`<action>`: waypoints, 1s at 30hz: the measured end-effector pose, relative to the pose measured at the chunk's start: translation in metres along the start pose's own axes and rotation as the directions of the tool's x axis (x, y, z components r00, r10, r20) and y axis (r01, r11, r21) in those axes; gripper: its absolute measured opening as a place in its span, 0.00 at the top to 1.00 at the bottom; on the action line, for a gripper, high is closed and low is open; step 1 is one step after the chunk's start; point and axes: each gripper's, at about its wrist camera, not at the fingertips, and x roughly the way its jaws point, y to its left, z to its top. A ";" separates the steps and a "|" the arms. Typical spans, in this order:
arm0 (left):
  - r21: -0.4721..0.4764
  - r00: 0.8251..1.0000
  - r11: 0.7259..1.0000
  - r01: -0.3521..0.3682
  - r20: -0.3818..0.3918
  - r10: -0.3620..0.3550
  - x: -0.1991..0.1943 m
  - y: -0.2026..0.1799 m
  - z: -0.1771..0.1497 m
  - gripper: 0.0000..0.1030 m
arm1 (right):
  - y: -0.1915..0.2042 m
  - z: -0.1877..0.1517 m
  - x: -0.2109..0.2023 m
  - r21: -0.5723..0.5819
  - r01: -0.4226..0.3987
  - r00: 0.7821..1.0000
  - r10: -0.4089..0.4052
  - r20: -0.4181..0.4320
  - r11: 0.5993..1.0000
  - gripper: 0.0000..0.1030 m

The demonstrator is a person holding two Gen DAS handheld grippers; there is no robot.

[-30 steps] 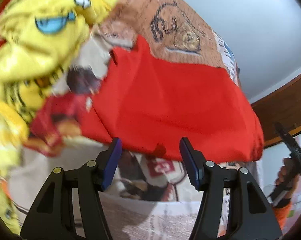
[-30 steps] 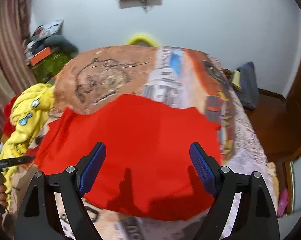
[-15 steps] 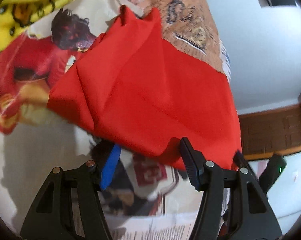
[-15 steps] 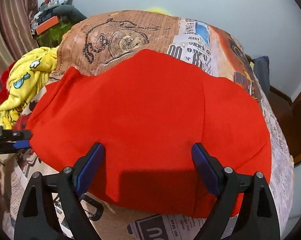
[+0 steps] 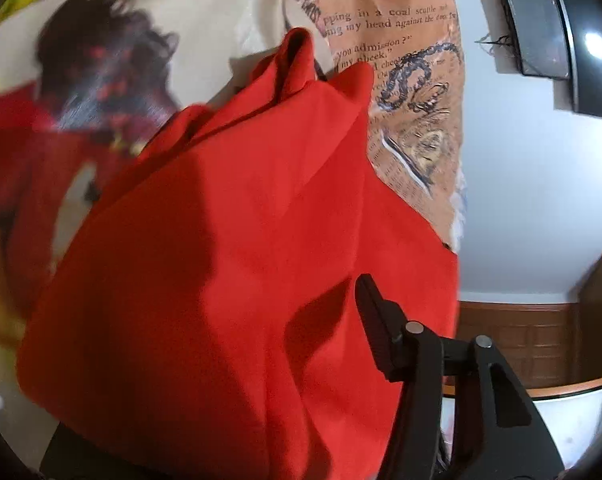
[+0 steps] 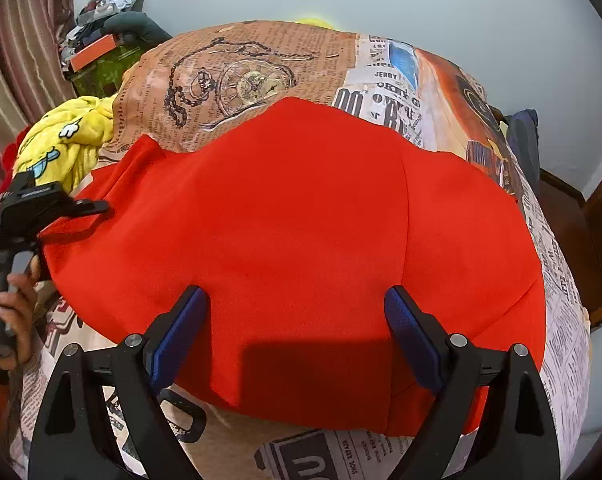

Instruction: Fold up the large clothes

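A large red garment (image 6: pixel 301 208) lies spread flat on the bed, with one seam running down its right side. My right gripper (image 6: pixel 295 294) hangs open and wide just over its near edge, nothing between the pads. At the garment's left edge is my left gripper (image 6: pixel 93 210), held by a person's hand (image 6: pixel 13 292). In the left wrist view the red garment (image 5: pixel 221 240) fills the frame and drapes over the left finger, hiding it. The right finger (image 5: pixel 375 320) stands bare on top. The left gripper (image 5: pixel 305 284) is closing with the cloth edge between its jaws.
The bed wears a newspaper-print sheet (image 6: pixel 253 64) with a pocket-watch picture. A crumpled yellow garment (image 6: pixel 61 140) lies at the bed's far left. Clutter (image 6: pixel 101 40) is piled by the curtain behind it. A dark cloth (image 6: pixel 523 140) sits off the bed's right side, by wooden panelling.
My left gripper has dropped, rolled and pushed into the red garment's left edge, so the cloth now covers its left finger. The right gripper sank closer to the garment, then held still.
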 end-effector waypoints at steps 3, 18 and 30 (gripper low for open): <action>0.061 0.992 0.991 -0.123 0.047 0.120 0.006 -0.013 0.003 0.72 | 0.001 0.000 -0.001 0.004 -0.004 1.000 0.004 -0.010 1.000 0.14; 0.338 0.956 0.928 -0.154 0.288 0.054 -0.110 -0.094 -0.019 0.95 | 0.027 0.035 -0.031 0.002 -0.064 0.998 0.064 0.017 0.998 0.14; 0.362 0.904 0.904 -0.229 0.423 0.059 -0.169 -0.079 -0.029 0.95 | 0.111 0.052 0.026 -0.123 -0.123 0.991 0.116 -0.062 0.985 0.14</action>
